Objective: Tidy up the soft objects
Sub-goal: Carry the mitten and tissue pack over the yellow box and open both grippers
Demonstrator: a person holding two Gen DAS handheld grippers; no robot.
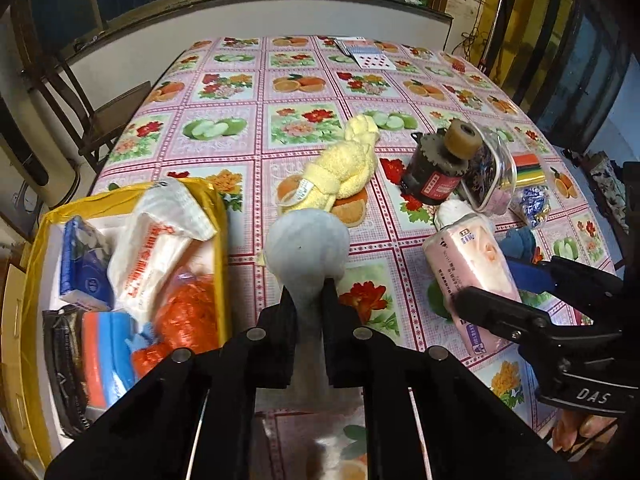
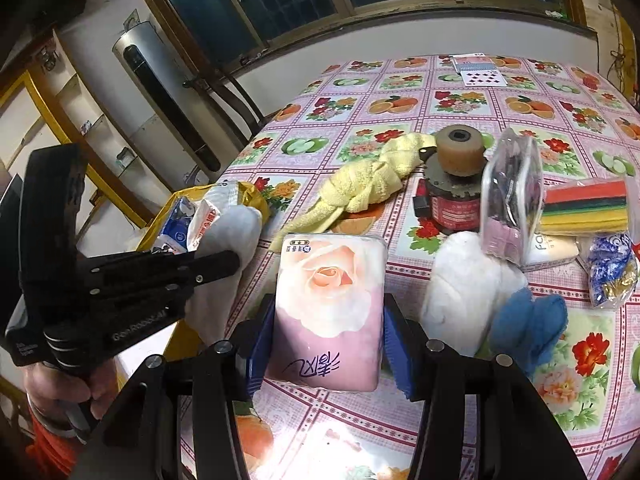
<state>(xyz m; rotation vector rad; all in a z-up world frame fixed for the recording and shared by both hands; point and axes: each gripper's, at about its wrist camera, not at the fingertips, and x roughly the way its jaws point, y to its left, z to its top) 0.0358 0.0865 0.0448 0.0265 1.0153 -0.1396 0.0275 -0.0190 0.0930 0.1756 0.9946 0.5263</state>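
Observation:
My left gripper (image 1: 310, 300) is shut on a pale grey-white soft cloth bundle (image 1: 306, 244), held just right of the yellow bin (image 1: 221, 240). The bin holds a blue tissue pack (image 1: 84, 268), a white printed bag (image 1: 156, 248), orange mesh (image 1: 188, 312) and a striped sponge (image 1: 108, 356). My right gripper (image 2: 330, 340) has its blue pads (image 2: 260, 344) pressed on both sides of a pink rose-print tissue pack (image 2: 332, 312) near the table's front. On the table lie a braided yellow towel (image 2: 368, 188), a white soft bundle (image 2: 460, 280) and a blue cloth (image 2: 528, 320).
A black motor with a tan roller (image 2: 452, 184), a clear pouch (image 2: 512, 200), stacked coloured felt (image 2: 584, 208) and a blue-white wrapped item (image 2: 612, 272) crowd the right side. Playing cards (image 1: 368, 56) lie at the far edge. A wooden chair (image 1: 100, 120) stands left of the table.

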